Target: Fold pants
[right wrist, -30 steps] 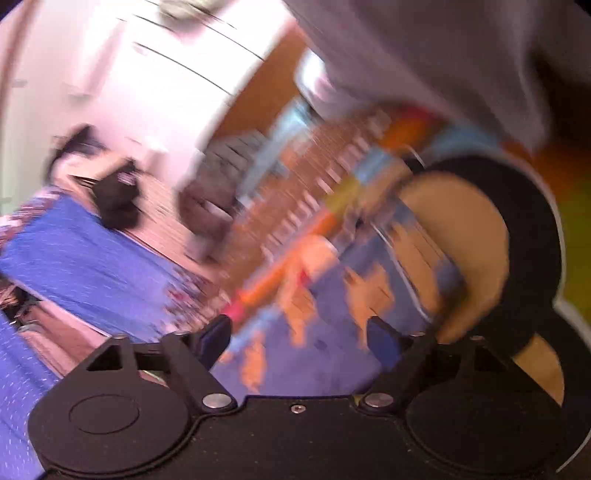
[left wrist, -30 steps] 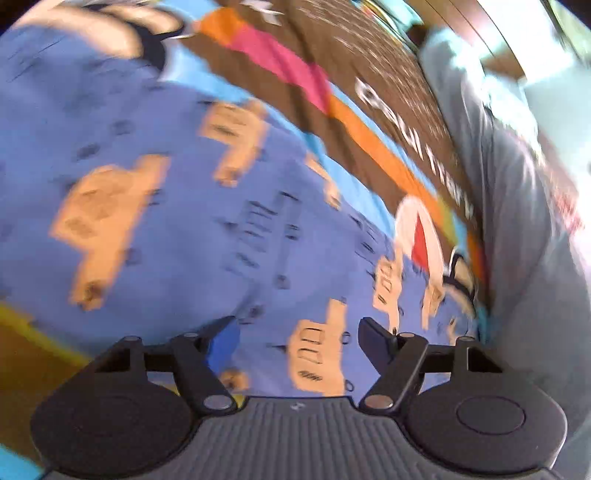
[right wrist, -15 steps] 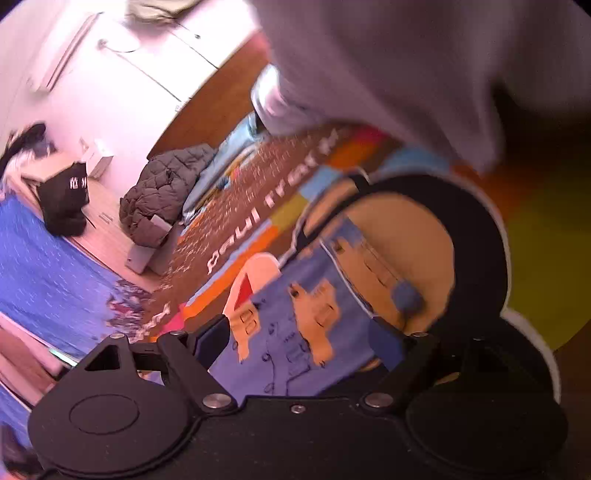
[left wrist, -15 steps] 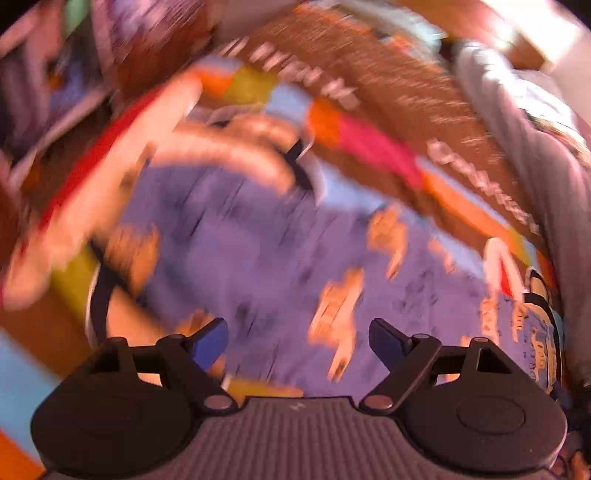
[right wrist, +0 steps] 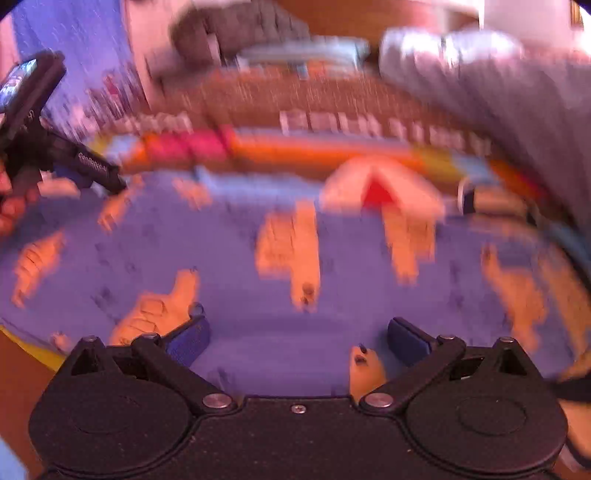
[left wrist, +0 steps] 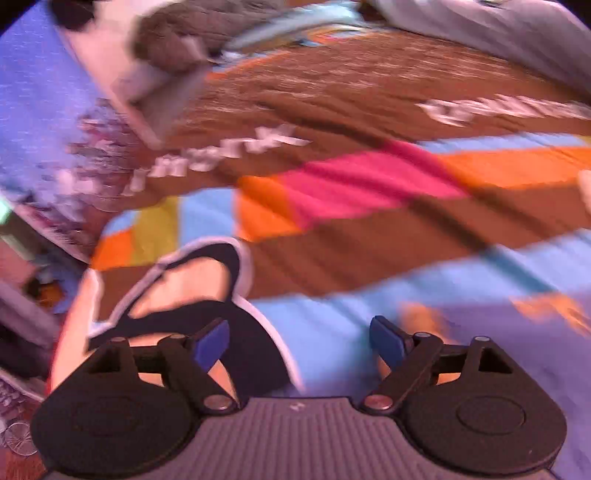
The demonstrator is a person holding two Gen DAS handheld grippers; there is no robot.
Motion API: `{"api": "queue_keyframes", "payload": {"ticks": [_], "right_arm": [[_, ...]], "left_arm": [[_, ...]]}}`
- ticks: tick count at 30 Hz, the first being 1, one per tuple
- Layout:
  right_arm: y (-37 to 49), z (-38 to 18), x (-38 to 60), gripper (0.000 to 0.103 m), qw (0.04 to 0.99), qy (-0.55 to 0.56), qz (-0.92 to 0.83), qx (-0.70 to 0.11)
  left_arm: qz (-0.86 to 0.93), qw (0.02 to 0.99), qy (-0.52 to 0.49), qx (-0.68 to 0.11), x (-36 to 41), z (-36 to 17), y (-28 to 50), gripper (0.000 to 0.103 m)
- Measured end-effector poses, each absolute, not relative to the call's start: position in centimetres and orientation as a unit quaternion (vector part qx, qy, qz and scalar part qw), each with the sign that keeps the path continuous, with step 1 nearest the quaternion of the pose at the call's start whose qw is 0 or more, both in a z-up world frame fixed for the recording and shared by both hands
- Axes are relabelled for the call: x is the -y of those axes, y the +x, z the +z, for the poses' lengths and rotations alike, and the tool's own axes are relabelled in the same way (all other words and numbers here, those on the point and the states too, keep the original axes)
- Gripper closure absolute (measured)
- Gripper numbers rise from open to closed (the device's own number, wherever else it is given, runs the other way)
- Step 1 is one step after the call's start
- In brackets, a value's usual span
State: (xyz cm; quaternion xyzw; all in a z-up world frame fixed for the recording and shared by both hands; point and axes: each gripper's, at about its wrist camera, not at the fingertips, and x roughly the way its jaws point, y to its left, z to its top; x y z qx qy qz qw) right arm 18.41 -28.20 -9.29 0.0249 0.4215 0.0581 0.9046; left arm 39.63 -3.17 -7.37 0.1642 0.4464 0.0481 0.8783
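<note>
Right wrist view: right gripper (right wrist: pixel 297 332) fingers splayed wide, just been opening, nothing gripped, hovering over the purple-blue pants with orange truck print (right wrist: pixel 277 266), spread flat on the colourful patchwork bedspread (right wrist: pixel 332 147). Left gripper (left wrist: pixel 300 339) also wide and empty, near the pants' edge. Looks like repositioning between folds; next needs an edge pinched. Plenty of room.

Purple pants (right wrist: pixel 236 258) with orange car print; brown, multicoloured bedspread (left wrist: pixel 369 92).

Bed, patterned bedspread (left wrist: pixel 332 110)

Blue pants (right wrist: pixel 258 229) with orange cars lie spread flat on it; grey quilted bundle (right wrist: pixel 236 29) beyond.
</note>
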Motion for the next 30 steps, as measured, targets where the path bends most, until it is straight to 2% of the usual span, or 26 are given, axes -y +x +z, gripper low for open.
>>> {"api": "queue_keyframes", "payload": {"ticks": [2, 5, 6, 7, 8, 10, 14, 16, 17, 20, 21, 27, 30], "right_arm": [[18.3, -9.3, 28.7, 0.001, 0.904, 0.037, 0.051, -0.422], [18.4, -9.6, 28.3, 0.001, 0.905, 0.025, 0.048, -0.422], [18.4, -9.6, 28.2, 0.001, 0.905, 0.024, 0.048, -0.422], [18.3, -9.6, 28.2, 0.001, 0.905, 0.026, 0.048, -0.422], [18.4, -9.6, 28.3, 0.001, 0.905, 0.029, 0.049, -0.422], [18.5, -9.6, 28.3, 0.001, 0.905, 0.028, 0.049, -0.422], [18.3, -9.2, 28.2, 0.001, 0.905, 0.028, 0.048, -0.421], [18.4, -9.3, 28.2, 0.001, 0.905, 0.026, 0.048, -0.422], [18.4, -9.3, 28.2, 0.001, 0.905, 0.025, 0.048, -0.422], [18.4, -9.4, 28.1, 0.001, 0.905, 0.022, 0.046, -0.422], [18.4, -9.4, 28.1, 0.001, 0.905, 0.022, 0.046, -0.423], [18.6, -9.5, 28.0, 0.001, 0.904, 0.019, 0.045, -0.425], [18.7, -9.5, 28.0, 0.001, 0.903, 0.02, 0.046, -0.427]], "left_arm": [[0.099, 0.881, 0.113, -0.449, 1.9, -7.5, 40.8, 0.015], [0.137, 0.88, 0.025, -0.455, 0.1, -5.9, 40.9, 0.029], [0.139, 0.885, 0.009, -0.444, -0.4, -4.9, 40.0, 0.029], [0.135, 0.896, 0.0, -0.424, -1.0, -3.8, 38.4, 0.025], [0.129, 0.907, -0.004, -0.402, -1.5, -2.8, 36.6, 0.013], [0.11, 0.921, 0.007, -0.374, -2.7, -1.4, 32.4, 0.004], [0.092, 0.896, 0.083, -0.427, -5.6, -2.0, 27.0, 0.004], [0.144, 0.866, 0.123, -0.463, -8.0, -3.8, 26.0, 0.005], [0.158, 0.856, 0.111, -0.479, -9.6, -4.6, 25.7, 0.0], [0.126, 0.867, -0.08, -0.475, -15.5, -4.5, 23.8, 0.001], [0.13, 0.868, -0.114, -0.466, -16.3, -4.1, 23.0, 0.002], [0.125, 0.866, -0.095, -0.474, -14.4, -0.9, 19.9, 0.001], [0.073, 0.858, -0.077, -0.503, -12.1, -0.6, 19.9, 0.0]]}}
